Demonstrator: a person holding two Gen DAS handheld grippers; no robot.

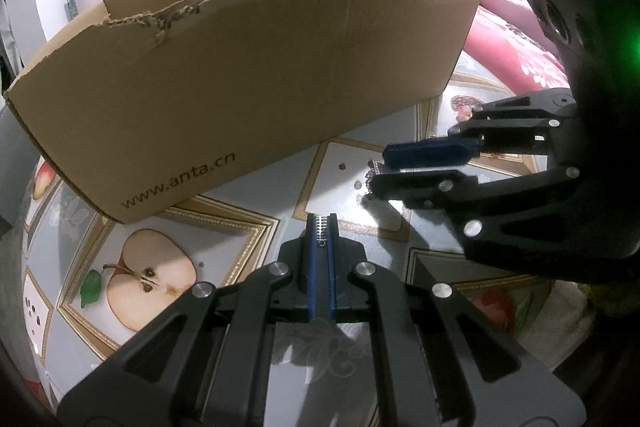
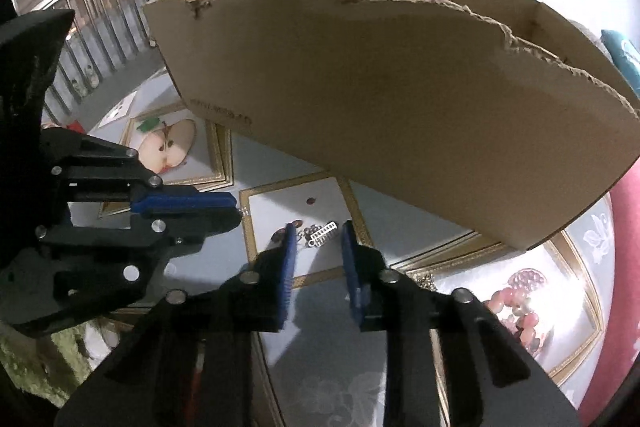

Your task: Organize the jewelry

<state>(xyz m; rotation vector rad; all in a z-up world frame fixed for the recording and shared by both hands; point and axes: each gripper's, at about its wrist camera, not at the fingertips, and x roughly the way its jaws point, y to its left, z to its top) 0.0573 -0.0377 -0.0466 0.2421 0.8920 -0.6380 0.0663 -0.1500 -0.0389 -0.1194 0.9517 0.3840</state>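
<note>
My left gripper [image 1: 322, 221] is shut on a small silver jewelry piece [image 1: 321, 227] pinched between its blue pads, low over the table. It shows from the side in the right wrist view [image 2: 236, 207]. My right gripper [image 2: 318, 233] is open, its pads on either side of a silver piece with chain links [image 2: 322, 234] lying on the tablecloth. In the left wrist view the right gripper [image 1: 378, 167] hovers over that piece [image 1: 370, 175]. A brown cardboard box [image 1: 248, 83] stands just behind both grippers.
The table wears a fruit-print cloth [image 1: 152, 279]. A pink beaded bracelet [image 2: 516, 307] lies at the right. A red cushion [image 1: 516, 39] sits beyond the box's right end. A stair railing [image 2: 104, 27] is at far left.
</note>
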